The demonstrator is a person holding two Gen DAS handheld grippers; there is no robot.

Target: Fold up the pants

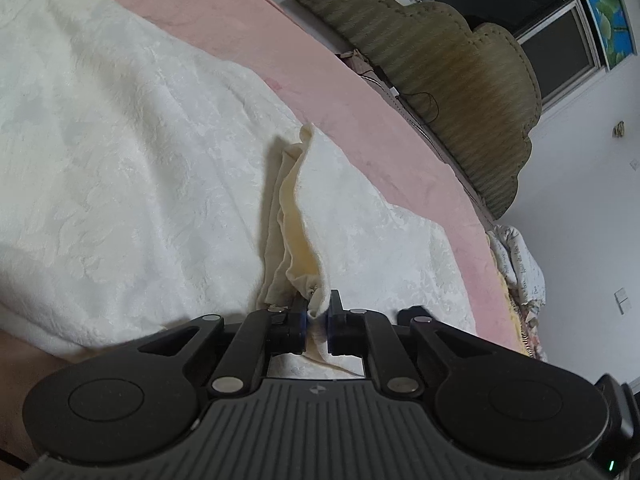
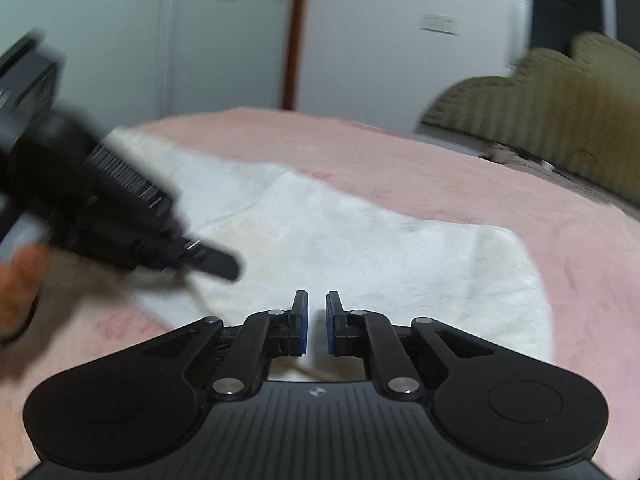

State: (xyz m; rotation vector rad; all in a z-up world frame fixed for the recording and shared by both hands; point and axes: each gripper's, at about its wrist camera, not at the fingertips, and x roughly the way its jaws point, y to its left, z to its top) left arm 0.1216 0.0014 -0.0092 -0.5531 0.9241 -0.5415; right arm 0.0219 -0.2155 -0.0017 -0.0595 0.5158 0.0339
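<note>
- The pants (image 1: 120,152), white with a faint raised pattern, lie spread flat on a pink bedspread (image 1: 192,12); in the left wrist view they fill the frame from 7 o'clock up to 11 o'clock.
- One edge of the pants is lifted into a narrow, cream-coloured ridge (image 1: 294,216) that runs from the centre of the left wrist view down toward 6 o'clock, standing up off the flat cloth beside it.
- The left gripper (image 1: 317,322) is clenched on the lower end of that ridge: cloth is bunched between its blue-padded fingertips and a strip of it trails back under the gripper body.
- In the right wrist view the pants (image 2: 380,248) appear as a broad white panel across the middle, their far corner toward 3 o'clock, with pink bedspread (image 2: 400,160) around them from 12 to 4 o'clock.
- The right gripper (image 2: 317,322) hovers over the near edge of the pants at 6 o'clock; its jaws are almost closed with a narrow gap, and no cloth shows between the pads.
- The left gripper (image 2: 216,262) also shows in the right wrist view, blurred, reaching in from 9 o'clock onto the white cloth.
- Beyond the bed, an olive scalloped headboard (image 1: 460,92) stands at 1 to 3 o'clock in the left wrist view.
- A dark window (image 1: 532,20) sits above it at 1 o'clock.
</note>
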